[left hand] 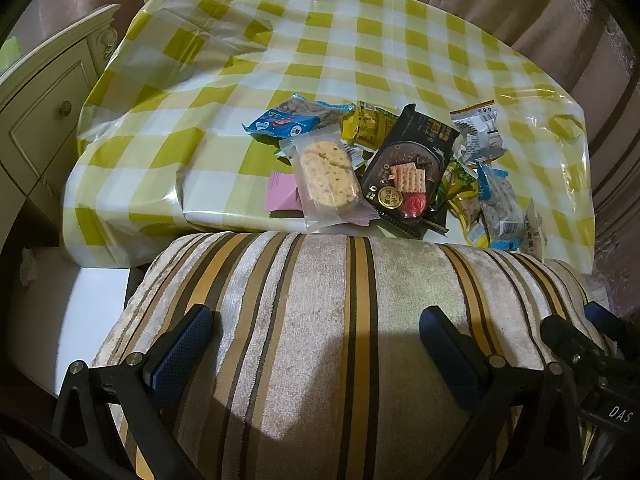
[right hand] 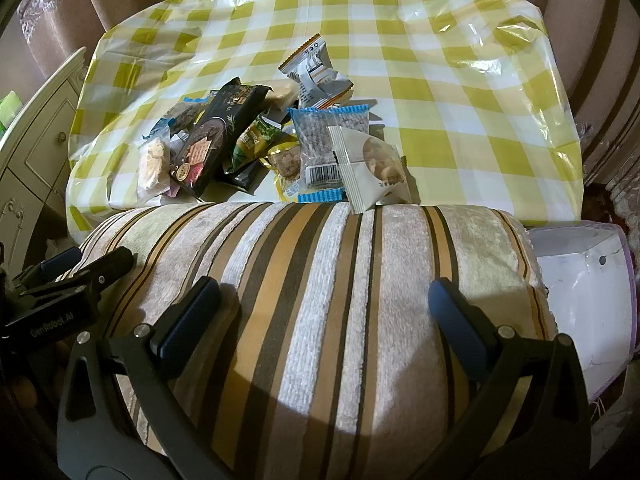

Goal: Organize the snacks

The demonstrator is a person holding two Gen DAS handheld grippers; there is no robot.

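Your left tongs [left hand: 316, 330] and right tongs [right hand: 324, 302] hang spread wide, empty, above the striped cushion [left hand: 320, 320] (snack pile [left hand: 384, 164] lies beyond, on the counter [left hand: 360, 40]).

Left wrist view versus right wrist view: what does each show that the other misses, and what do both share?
Only the left wrist view shows the pink packet under the clear-wrapped cookie. Only the right wrist view shows the white bag beside the striped cushion and the white triangular packet. Both show the snack pile with the black cracker pack on the checked tablecloth, and both grippers, left gripper and right gripper, open and empty above the cushion.
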